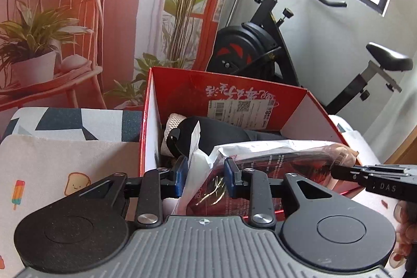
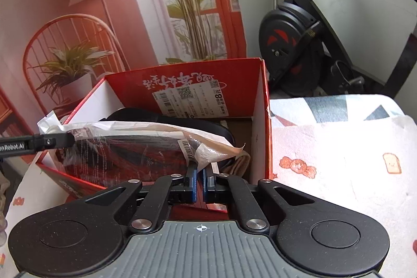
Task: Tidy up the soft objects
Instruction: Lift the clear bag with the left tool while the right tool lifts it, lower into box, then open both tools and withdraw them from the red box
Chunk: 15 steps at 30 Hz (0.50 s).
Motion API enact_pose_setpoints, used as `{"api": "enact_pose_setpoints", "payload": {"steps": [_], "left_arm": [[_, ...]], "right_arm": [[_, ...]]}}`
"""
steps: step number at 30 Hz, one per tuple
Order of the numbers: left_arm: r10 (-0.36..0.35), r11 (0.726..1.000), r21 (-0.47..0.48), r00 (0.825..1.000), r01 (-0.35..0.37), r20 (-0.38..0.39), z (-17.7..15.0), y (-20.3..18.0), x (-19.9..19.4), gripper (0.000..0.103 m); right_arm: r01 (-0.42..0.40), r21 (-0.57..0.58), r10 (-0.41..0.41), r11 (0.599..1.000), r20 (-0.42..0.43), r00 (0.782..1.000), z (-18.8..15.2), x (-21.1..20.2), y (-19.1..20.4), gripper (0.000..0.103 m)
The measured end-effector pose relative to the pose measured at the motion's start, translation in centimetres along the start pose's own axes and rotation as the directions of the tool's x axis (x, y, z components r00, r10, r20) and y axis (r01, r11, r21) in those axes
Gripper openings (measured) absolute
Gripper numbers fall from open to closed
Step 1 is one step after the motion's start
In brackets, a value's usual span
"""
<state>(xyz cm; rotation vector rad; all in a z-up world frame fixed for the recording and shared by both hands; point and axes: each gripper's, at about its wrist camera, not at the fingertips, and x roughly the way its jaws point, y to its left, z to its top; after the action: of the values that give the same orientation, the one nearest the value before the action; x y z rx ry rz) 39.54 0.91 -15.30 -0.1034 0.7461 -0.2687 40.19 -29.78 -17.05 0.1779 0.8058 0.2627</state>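
Over the open top of the red box [image 1: 229, 95], the plastic-wrapped package [image 1: 273, 163] hangs between the two grippers, one at each end. Its long axis runs across the box, from the left gripper [image 1: 206, 177] to the right gripper [image 2: 199, 180], and it sits about level with the box rim, partly above the near wall.

In the left wrist view the blue pads stand at a narrow gap with the crumpled clear wrapper and one end of the package between them; they seem to press on it, though the loose film hides the exact contact. In the right wrist view the fingers are nearly together, pinching the thin edge of the wrapper at the barcode end.

Inside the box, below and behind the package, lies a black soft item [image 1: 216, 129] with something white [image 1: 174, 124] beside it. So the free place for the package is straight down and a little forward from both grippers. I judge that neither hand is nearer; both must lower together, keeping the package level.
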Motion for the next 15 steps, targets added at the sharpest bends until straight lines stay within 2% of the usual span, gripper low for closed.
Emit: {"api": "enact_pose_setpoints", "payload": {"steps": [6, 12, 14, 15], "left_arm": [[0.001, 1.000, 0.005, 0.999, -0.001, -0.034, -0.58, 0.50, 0.48, 0.032], [0.008, 1.000, 0.005, 1.000, -0.008, -0.028, -0.73, 0.31, 0.37, 0.034], [0.001, 1.000, 0.003, 1.000, -0.001, -0.023, -0.72, 0.39, 0.09, 0.036], [0.000, 1.000, 0.005, 1.000, 0.000, -0.017, -0.64, 0.38, -0.13, 0.043]], "right_arm": [[-0.019, 0.056, 0.021, 0.998, -0.037, 0.999, 0.24, 0.74, -0.68, 0.004], [0.016, 0.040, -0.014, 0.999, -0.054, 0.998, -0.08, 0.75, -0.10, 0.003], [0.026, 0.046, -0.023, 0.999, -0.056, 0.998, 0.02, 0.61, 0.05, 0.003], [0.034, 0.043, -0.031, 0.999, -0.052, 0.998, 0.02, 0.44, 0.20, 0.004]]}}
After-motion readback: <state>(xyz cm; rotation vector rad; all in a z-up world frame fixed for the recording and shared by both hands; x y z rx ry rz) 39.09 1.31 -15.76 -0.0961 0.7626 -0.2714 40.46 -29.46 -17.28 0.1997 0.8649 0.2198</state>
